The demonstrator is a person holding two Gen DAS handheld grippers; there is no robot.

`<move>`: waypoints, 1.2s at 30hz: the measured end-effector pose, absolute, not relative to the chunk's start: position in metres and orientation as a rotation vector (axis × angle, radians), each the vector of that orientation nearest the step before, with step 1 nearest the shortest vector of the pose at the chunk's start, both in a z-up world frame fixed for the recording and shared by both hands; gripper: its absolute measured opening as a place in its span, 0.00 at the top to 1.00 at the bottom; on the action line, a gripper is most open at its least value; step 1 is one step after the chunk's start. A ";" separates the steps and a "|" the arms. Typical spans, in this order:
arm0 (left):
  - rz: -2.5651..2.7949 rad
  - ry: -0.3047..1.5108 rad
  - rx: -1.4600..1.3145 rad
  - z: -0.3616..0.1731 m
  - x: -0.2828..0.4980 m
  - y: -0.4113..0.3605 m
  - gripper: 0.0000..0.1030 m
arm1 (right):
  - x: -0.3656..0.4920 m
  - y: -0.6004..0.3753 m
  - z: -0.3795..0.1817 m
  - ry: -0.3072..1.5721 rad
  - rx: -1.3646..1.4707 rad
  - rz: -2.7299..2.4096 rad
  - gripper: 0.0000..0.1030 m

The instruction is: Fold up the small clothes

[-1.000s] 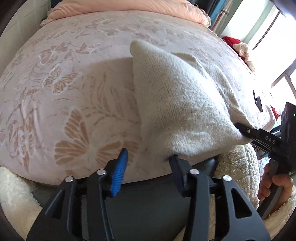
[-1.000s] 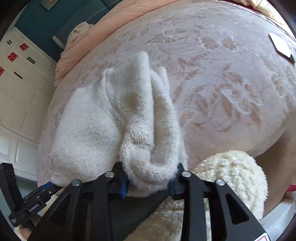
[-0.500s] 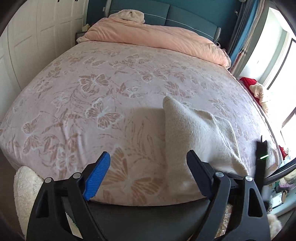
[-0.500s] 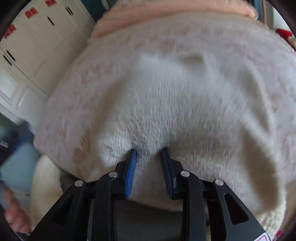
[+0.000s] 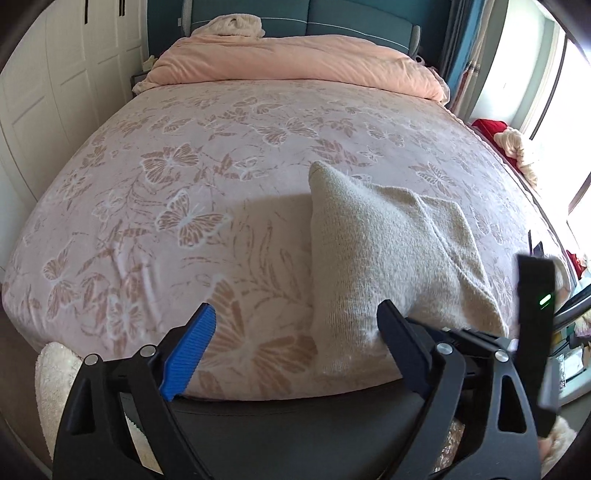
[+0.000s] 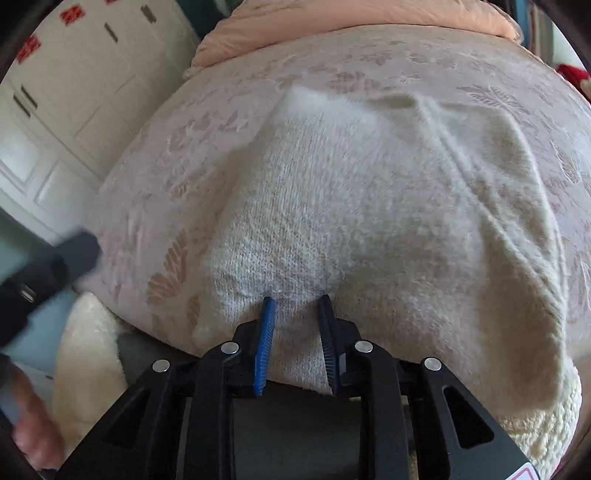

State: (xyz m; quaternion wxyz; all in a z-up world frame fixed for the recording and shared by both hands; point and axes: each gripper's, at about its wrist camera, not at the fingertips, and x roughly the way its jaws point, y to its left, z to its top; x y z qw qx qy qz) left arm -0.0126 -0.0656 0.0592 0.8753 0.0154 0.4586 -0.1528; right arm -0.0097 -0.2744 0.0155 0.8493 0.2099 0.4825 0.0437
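Pink butterfly-patterned bedspread (image 5: 229, 177) covered the bed, and on its near edge lay the cream knitted garment (image 5: 380, 258), folded over with one flap across the other. My right gripper (image 6: 295, 317) was pressed into its near hem, the fingers a little apart with a ridge of knit standing between them; whether they truly pinched it I could not tell. My left gripper (image 5: 299, 332) hung spread wide above the bed's edge, holding nothing, its right finger (image 5: 402, 343) passing in front of the garment's near corner. Seen from the left wrist, the other tool's black body (image 5: 535, 317) stood beside the garment, blurred, a small green light on it. I could read no writing anywhere: red stickers (image 6: 72, 14) on the white wardrobe doors (image 6: 55, 92) were too smeared to make out. Beyond, a peach duvet (image 5: 295, 62) lay bunched against the teal headboard (image 5: 354, 18). A fluffy cream rug (image 6: 88, 362) showed below the bed, partly cut off
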 end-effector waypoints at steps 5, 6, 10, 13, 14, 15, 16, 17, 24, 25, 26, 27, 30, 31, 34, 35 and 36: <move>-0.353 1.022 0.050 0.042 0.000 -0.087 0.13 | -0.038 -0.366 0.027 0.958 0.524 -0.191 0.45; -0.367 1.037 0.054 0.039 0.004 -0.096 0.13 | -0.039 -0.380 0.021 0.992 0.536 -0.237 0.45; -0.402 1.030 0.102 0.039 0.008 -0.134 0.13 | -0.043 -0.404 -0.007 1.035 0.630 -0.232 0.45; -0.418 1.011 0.152 0.042 0.005 -0.152 0.13 | -0.030 -0.398 -0.031 1.088 0.680 -0.156 0.46; -0.421 1.010 0.174 0.041 0.003 -0.157 0.13 | -0.025 -0.396 -0.034 1.095 0.674 -0.144 0.58; -0.421 1.011 0.196 0.040 0.002 -0.161 0.13 | -0.021 -0.394 -0.028 1.086 0.645 -0.139 0.72; -0.424 1.013 0.213 0.039 0.002 -0.163 0.13 | -0.021 -0.393 -0.017 1.058 0.613 -0.134 0.75; -0.422 1.014 0.226 0.038 0.001 -0.165 0.13 | -0.023 -0.392 -0.004 1.015 0.590 -0.127 0.78; -0.411 1.042 0.246 0.027 0.002 -0.171 0.13 | -0.026 -0.396 -0.040 1.084 0.555 -0.157 0.70; -0.411 1.046 0.252 0.026 0.002 -0.173 0.13 | -0.028 -0.396 -0.034 1.069 0.559 -0.161 0.68; -0.414 1.043 0.260 0.025 0.001 -0.174 0.13 | -0.028 -0.396 -0.027 1.058 0.555 -0.170 0.61; -0.412 1.035 0.270 0.025 0.000 -0.175 0.13 | -0.028 -0.396 -0.021 1.046 0.549 -0.189 0.49; -0.407 1.036 0.276 0.021 0.001 -0.175 0.13 | -0.027 -0.400 -0.020 1.030 0.552 -0.205 0.34; -0.406 1.048 0.273 0.019 0.003 -0.175 0.13 | -0.024 -0.402 -0.026 1.047 0.557 -0.208 0.33; -0.418 1.087 0.231 0.011 0.014 -0.171 0.09 | -0.017 -0.409 -0.045 1.072 0.615 -0.178 0.26; -0.429 1.102 0.188 0.007 0.019 -0.166 0.07 | -0.017 -0.410 -0.051 1.070 0.638 -0.171 0.23; -0.430 1.124 0.138 0.000 0.026 -0.160 0.06 | -0.018 -0.410 -0.055 1.062 0.662 -0.158 0.20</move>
